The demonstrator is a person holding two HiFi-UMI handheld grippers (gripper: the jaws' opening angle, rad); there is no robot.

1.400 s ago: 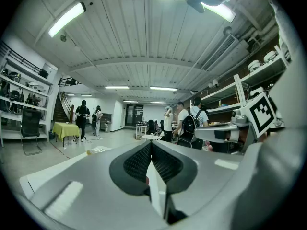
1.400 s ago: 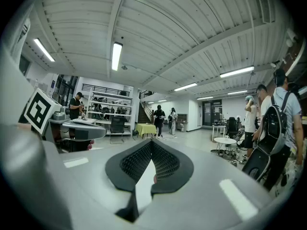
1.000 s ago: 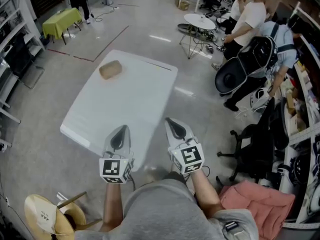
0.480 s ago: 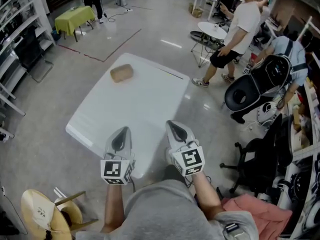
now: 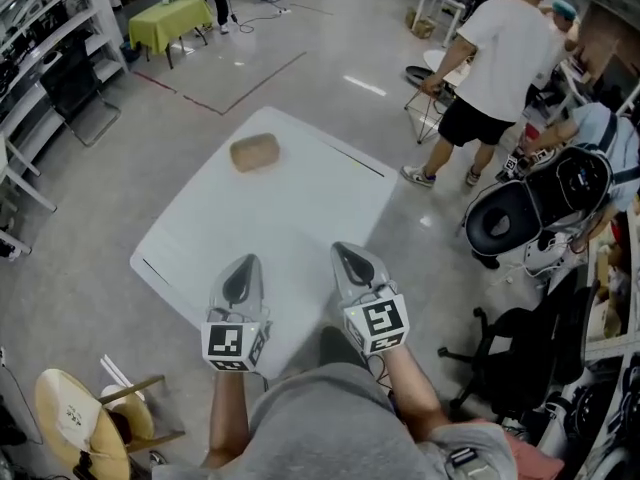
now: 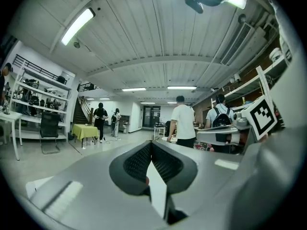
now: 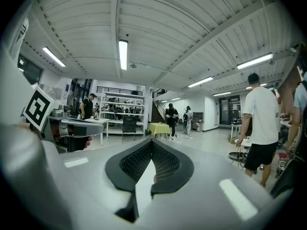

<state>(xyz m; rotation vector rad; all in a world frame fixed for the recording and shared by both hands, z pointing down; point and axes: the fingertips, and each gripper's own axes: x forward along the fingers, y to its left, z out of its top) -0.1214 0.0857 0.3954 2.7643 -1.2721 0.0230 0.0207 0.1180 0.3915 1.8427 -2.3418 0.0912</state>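
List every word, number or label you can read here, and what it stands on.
No words or numbers can be read anywhere.
Left marker cube, right marker cube: black-and-white square patterns only, no letters.
Stool seat: small marks, too small to read.

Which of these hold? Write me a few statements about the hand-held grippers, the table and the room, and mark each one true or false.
1. The left hand-held gripper and the right hand-held gripper are both shut with nothing between the jaws. True.
2. The brown lump lies between the two grippers. False: it lies on the far part of the white table, apart from both.
3. A person in a white shirt stands on the floor beyond the table's right side. True.
4. The cloth on the small far table is red. False: it is yellow-green.
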